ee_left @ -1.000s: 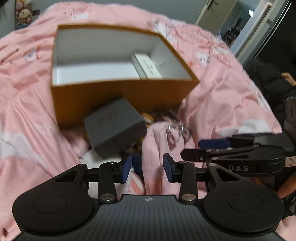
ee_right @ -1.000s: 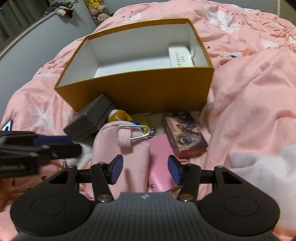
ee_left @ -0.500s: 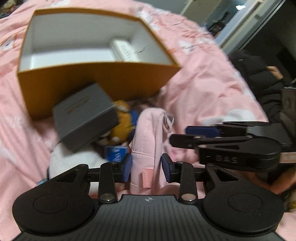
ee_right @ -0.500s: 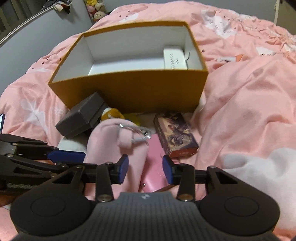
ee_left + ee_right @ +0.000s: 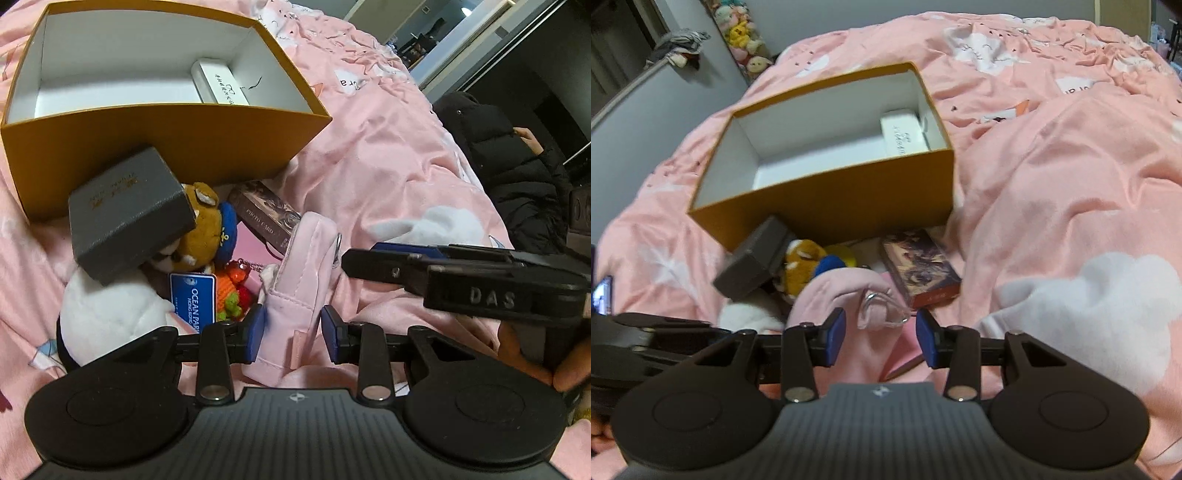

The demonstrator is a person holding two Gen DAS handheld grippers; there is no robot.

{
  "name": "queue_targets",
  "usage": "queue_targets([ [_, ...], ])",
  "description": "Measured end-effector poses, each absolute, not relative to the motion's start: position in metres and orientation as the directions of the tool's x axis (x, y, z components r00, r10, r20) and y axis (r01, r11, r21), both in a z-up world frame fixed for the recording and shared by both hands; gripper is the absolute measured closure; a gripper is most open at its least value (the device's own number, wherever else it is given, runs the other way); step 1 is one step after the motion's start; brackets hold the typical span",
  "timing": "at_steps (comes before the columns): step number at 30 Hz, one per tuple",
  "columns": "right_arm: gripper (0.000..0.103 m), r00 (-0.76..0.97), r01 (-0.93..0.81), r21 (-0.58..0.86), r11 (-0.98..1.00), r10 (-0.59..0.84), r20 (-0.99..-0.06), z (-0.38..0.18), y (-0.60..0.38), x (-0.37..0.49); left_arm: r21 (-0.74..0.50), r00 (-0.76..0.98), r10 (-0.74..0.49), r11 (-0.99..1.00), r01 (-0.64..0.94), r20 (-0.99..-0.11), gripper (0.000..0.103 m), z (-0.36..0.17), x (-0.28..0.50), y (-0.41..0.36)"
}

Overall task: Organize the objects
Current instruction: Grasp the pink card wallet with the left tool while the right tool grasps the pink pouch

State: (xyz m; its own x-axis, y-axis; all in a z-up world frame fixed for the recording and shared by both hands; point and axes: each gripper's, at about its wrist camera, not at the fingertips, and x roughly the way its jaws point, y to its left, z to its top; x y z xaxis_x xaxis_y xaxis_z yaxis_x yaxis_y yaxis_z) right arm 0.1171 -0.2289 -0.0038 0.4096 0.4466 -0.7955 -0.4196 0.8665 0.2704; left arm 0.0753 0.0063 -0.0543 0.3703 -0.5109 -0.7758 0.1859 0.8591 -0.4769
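Observation:
A pink pouch [image 5: 295,288] with a metal ring stands upright above the pile, and my left gripper [image 5: 291,328] is shut on its lower end. In the right wrist view the pouch's top [image 5: 842,291] and ring sit between the pads of my right gripper [image 5: 881,334], whose jaws are opening; a gap shows at the right pad. From the side, the right gripper [image 5: 354,258] reaches to the pouch's top. Behind stands the open orange box [image 5: 166,133] [image 5: 831,199] holding a white case [image 5: 219,86] [image 5: 903,133].
Against the box's front wall lie a grey box [image 5: 125,214], a bear plush [image 5: 203,229], a photo card box [image 5: 266,218], a blue tag [image 5: 192,299], a knitted charm [image 5: 231,291] and a white plush [image 5: 107,317]. Everything rests on a rumpled pink duvet [image 5: 1052,184]. A person in a black jacket [image 5: 517,173] sits at the right.
The pouch has come upright between my left gripper's pads, which have closed onto it. My right gripper closed in around the pouch's top, then widened a little and rose slightly.

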Motion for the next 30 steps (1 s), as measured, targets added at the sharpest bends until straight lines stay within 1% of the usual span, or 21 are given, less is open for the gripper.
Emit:
queue_targets([
  [4,0.055,0.363,-0.452,0.293,0.842,0.474,-0.802,-0.008,-0.219,0.110,-0.467,0.353,-0.501,0.865,0.182,-0.790,0.067,-0.058,0.070,0.001],
  [7,0.052,0.321,-0.458,0.313,0.832,0.482,-0.815,-0.013,-0.215,0.109,-0.462,0.333,-0.489,0.872,0.162,-0.806,0.067,-0.062,0.064,-0.001],
  [9,0.046,0.280,-0.459,0.326,0.827,0.482,-0.830,-0.021,-0.213,0.109,-0.458,0.305,-0.479,0.878,0.140,-0.823,0.066,-0.068,0.060,-0.001],
  [12,0.046,0.234,-0.457,0.346,0.820,0.486,-0.842,-0.030,-0.209,0.108,-0.461,0.291,-0.475,0.879,0.119,-0.830,0.066,-0.072,0.054,0.001],
  [15,0.047,0.238,-0.476,0.329,0.815,0.480,-0.845,-0.030,-0.205,0.104,-0.471,0.287,-0.484,0.874,0.118,-0.827,0.066,-0.074,0.052,0.002],
  [23,0.049,0.232,-0.510,0.347,0.787,0.514,-0.826,-0.029,-0.198,0.102,-0.463,0.318,-0.502,0.865,0.195,-0.804,0.066,-0.068,0.049,-0.005],
  [25,0.053,0.230,-0.520,0.342,0.783,0.514,-0.826,-0.029,-0.194,0.102,-0.462,0.322,-0.506,0.862,0.207,-0.800,0.066,-0.067,0.049,-0.007],
  [26,0.056,0.228,-0.515,0.338,0.788,0.506,-0.832,-0.032,-0.193,0.104,-0.458,0.324,-0.502,0.865,0.207,-0.802,0.066,-0.067,0.049,-0.007],
  [27,0.064,0.222,-0.507,0.338,0.793,0.499,-0.838,-0.034,-0.193,0.105,-0.457,0.323,-0.501,0.865,0.206,-0.803,0.066,-0.067,0.050,-0.007],
  [30,0.071,0.221,-0.487,0.373,0.790,0.524,-0.822,-0.033,-0.200,0.107,-0.485,0.340,-0.523,0.852,0.196,-0.781,0.066,-0.063,0.050,-0.001],
])
